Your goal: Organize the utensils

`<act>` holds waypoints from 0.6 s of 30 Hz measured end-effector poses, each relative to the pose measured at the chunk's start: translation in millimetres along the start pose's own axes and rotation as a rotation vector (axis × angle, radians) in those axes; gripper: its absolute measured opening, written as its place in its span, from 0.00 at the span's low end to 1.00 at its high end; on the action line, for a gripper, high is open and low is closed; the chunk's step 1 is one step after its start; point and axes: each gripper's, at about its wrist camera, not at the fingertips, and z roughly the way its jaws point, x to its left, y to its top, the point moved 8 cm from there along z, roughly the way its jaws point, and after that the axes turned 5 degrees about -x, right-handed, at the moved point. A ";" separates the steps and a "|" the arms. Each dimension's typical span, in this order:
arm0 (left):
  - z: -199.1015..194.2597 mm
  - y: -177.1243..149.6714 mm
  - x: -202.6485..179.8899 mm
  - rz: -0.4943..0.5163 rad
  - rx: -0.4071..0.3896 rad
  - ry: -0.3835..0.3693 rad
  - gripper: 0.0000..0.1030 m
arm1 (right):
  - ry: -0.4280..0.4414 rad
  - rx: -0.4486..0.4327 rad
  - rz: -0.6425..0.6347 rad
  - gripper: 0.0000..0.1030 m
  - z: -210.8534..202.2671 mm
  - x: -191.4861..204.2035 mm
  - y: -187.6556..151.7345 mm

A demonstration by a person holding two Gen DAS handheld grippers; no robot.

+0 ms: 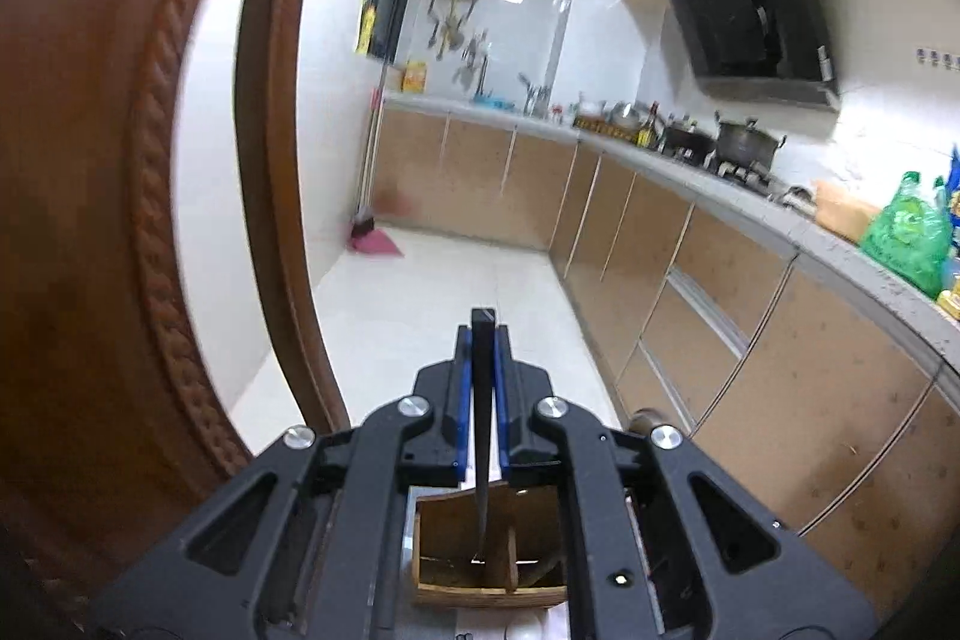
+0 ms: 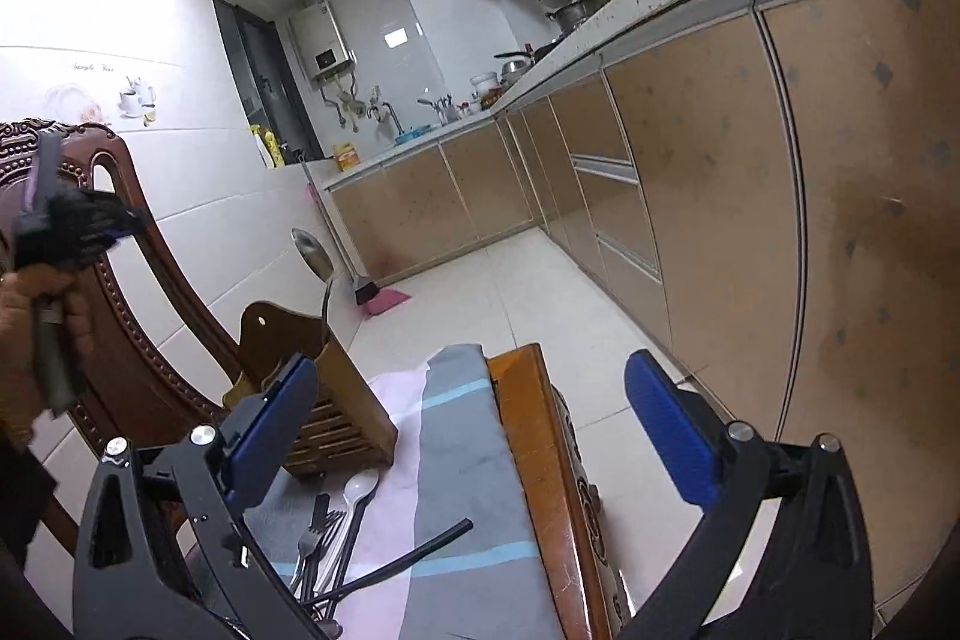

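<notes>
My left gripper (image 1: 482,334) is shut on a thin black utensil (image 1: 482,400) that runs between the blue pads. Its near end reaches down toward a wooden utensil holder (image 1: 432,538) seen below the jaws. In the right wrist view the same holder (image 2: 348,406) stands on a grey striped cloth (image 2: 462,436) with a metal spoon (image 2: 312,250) upright in it. My right gripper (image 2: 473,361) is open wide above the cloth, with nothing between its pads. Forks (image 2: 312,538), a white spoon (image 2: 360,490) and a black stick (image 2: 420,550) lie on the cloth near the right gripper's left finger.
A carved wooden chair (image 2: 150,340) stands behind the holder, large and blurred at the left (image 1: 120,160). A hand (image 2: 36,292) holds the left gripper (image 2: 129,220) beside it. The wooden table edge (image 2: 528,448) drops to white floor; kitchen cabinets (image 2: 750,220) run along the right.
</notes>
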 end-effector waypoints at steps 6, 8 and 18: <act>43.0 -50.7 15.9 -0.060 0.148 -0.018 0.62 | -0.010 0.029 -0.044 0.97 4.6 3.2 -2.0; 38.0 -57.5 18.7 -0.057 0.145 -0.009 0.76 | -0.016 0.043 -0.060 0.97 5.9 5.4 -3.4; -140.9 -106.4 -12.4 0.265 0.017 -0.081 0.96 | 0.050 0.128 -0.179 0.97 -13.3 42.5 -14.4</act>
